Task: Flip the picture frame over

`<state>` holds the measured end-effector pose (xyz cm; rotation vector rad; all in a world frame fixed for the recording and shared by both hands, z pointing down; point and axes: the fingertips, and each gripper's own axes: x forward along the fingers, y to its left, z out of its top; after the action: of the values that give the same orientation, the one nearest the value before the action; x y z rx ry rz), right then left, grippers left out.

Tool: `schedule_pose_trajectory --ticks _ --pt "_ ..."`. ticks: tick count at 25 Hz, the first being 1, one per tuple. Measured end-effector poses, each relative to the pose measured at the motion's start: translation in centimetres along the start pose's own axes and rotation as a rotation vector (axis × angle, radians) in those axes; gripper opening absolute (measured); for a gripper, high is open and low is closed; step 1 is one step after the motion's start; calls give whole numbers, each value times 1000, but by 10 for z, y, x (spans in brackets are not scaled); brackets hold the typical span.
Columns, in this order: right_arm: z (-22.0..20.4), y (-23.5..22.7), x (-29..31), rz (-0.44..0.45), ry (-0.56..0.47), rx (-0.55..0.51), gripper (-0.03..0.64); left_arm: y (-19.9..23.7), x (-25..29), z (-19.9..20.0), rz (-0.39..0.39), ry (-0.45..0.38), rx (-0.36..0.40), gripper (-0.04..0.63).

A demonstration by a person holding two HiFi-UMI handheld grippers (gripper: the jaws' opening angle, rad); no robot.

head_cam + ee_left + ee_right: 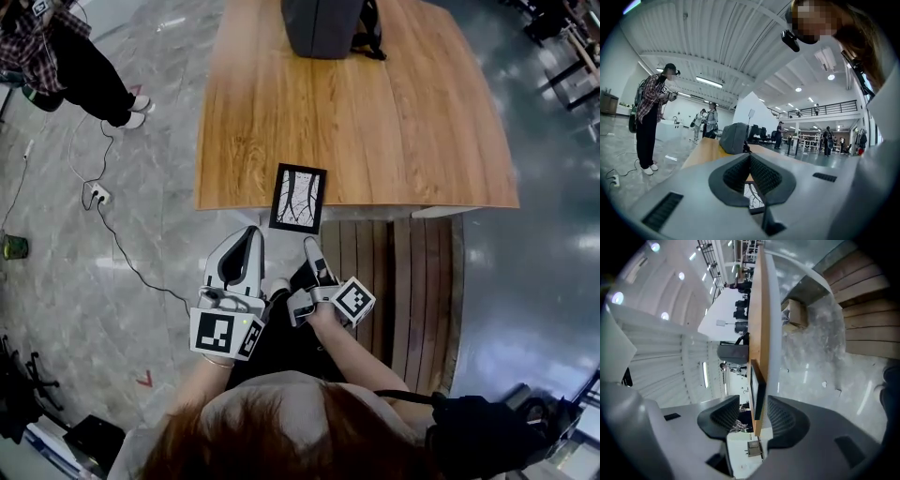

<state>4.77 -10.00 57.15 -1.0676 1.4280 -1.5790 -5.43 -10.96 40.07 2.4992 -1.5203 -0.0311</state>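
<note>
Reddish-brown hair [272, 436] of the person carrying the rig fills the bottom of my head view, closest to the lens. Items, listed outward from there:

1. Left gripper [250, 234], grey and white, with a black-and-white marker cube [225, 334] at its rear. Its dark ribbed fingers [736, 174] are pressed together at the tips, pinching nothing.
2. Right gripper [311, 247], same build, with its own cube [354, 300], rolled onto its side. Its fingers [719, 412] stand spread and press on nothing.
3. Black rectangular picture frame [298, 198], with a white print of dark bare branches facing up. It lies flat just ahead of both sets of fingertips, a little right of the left pair and a little left of the right pair. In the right gripper view its thin black edge lines up with the gap between the spread fingers, and neither pad touches it. I cannot tell whether its near end is already inside that gap. In the left gripper view a sliver of the print shows past the closed fingers.
4. Curved light-wood table [375, 112], which carries the frame at its near edge. The frame's near end appears to jut past that edge toward the fingers.
5. Grey bag [323, 26], at the table's far end, well beyond the fingers.
6. Slatted wooden platform [403, 281], below and right of the right fingers.
7. Bystander in a plaid shirt [56, 56], far left of the left fingers.
</note>
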Motion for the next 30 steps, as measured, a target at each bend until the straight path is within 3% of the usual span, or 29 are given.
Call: schedule_pose_trajectory --ticks 7,13,18,24,25,26,30 --pt "-3 -22 24 33 -59 16 172 6 6 -24 -22 96 39 6" --pt "-2 -27 39 61 -94 38 172 10 3 -36 -21 133 38 6" --pt "-3 -33 51 88 -99 -4 172 14 -1 -44 -28 149 41 6" --pt "6 -31 53 160 -134 50 170 17 -10 -49 -18 162 45 6" --pt "8 -30 52 163 -141 39 161 16 -12 -50 -18 163 47 6" --pt "9 -27 53 163 -144 25 99 15 -13 -51 -19 165 48 6" --pt "12 -22 55 134 -149 -11 81 13 -13 -51 -21 170 47 6"
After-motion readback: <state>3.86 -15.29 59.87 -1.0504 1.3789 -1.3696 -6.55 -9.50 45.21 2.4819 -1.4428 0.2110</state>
